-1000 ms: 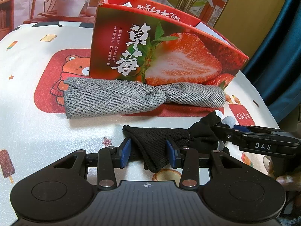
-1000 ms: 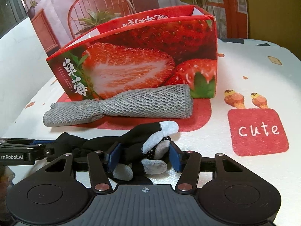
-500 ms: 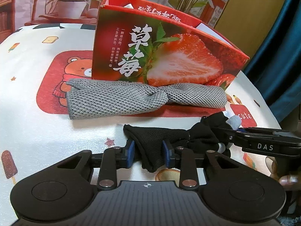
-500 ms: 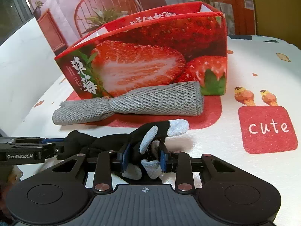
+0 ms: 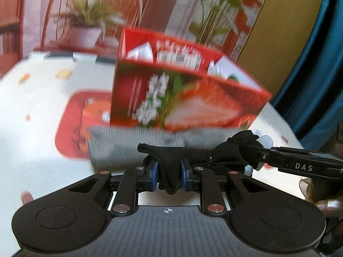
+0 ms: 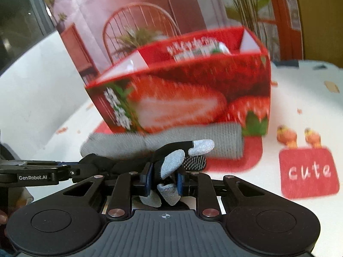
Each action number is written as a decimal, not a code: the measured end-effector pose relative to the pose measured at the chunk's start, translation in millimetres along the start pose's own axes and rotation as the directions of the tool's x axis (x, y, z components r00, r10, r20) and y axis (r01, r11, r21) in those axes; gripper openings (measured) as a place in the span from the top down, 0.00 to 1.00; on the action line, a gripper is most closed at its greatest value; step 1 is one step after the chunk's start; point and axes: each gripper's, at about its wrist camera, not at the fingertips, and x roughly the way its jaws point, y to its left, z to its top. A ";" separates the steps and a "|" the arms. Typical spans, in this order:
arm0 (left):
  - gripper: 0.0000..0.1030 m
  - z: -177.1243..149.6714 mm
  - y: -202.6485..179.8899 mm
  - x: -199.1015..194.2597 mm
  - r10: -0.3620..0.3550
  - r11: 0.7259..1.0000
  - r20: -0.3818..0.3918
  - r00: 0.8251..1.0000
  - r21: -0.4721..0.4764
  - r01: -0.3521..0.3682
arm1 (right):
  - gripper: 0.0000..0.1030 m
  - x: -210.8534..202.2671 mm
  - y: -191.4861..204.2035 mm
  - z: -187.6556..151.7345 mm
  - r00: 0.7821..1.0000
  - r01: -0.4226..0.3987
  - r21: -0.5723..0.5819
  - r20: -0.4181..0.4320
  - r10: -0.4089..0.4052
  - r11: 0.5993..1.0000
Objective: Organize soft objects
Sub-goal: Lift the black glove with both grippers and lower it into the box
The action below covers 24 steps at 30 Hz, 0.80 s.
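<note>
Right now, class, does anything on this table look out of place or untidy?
Yes: the grey cloth lies twisted in its middle on the table, against the open strawberry box rather than inside it.

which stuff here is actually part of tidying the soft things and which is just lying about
Part of the job:
- black glove, pinched at both ends while the fingers are closing: left gripper, right gripper
- grey knitted cloth, lying in front of the box
- strawberry box, open at the top

Just lying about:
- patterned tablecloth
- potted plant behind
- blue curtain
</note>
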 end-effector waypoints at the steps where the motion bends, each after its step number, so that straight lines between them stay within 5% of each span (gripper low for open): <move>1: 0.79 5.9 -1.6 -5.5 0.000 1.000 0.023 1.000 0.005 0.000 | 0.81 -3.3 1.8 5.5 1.000 -0.007 -0.010 0.017 0.007 1.000; 9: 0.79 69.8 -20.6 -33.2 -0.014 0.999 0.193 0.981 0.051 0.004 | 0.81 -28.1 12.9 70.5 0.986 -0.031 -0.087 0.163 0.045 0.996; 14: 0.79 116.7 -29.6 -19.7 -0.021 0.999 0.224 0.974 0.044 0.012 | 0.81 -26.2 10.6 122.2 0.975 -0.007 -0.112 0.218 0.031 0.994; 24: 0.79 158.2 -17.8 67.5 0.030 0.999 -0.010 0.999 0.015 -0.030 | 0.81 43.7 -16.8 162.5 0.992 0.075 -0.067 0.110 -0.067 0.995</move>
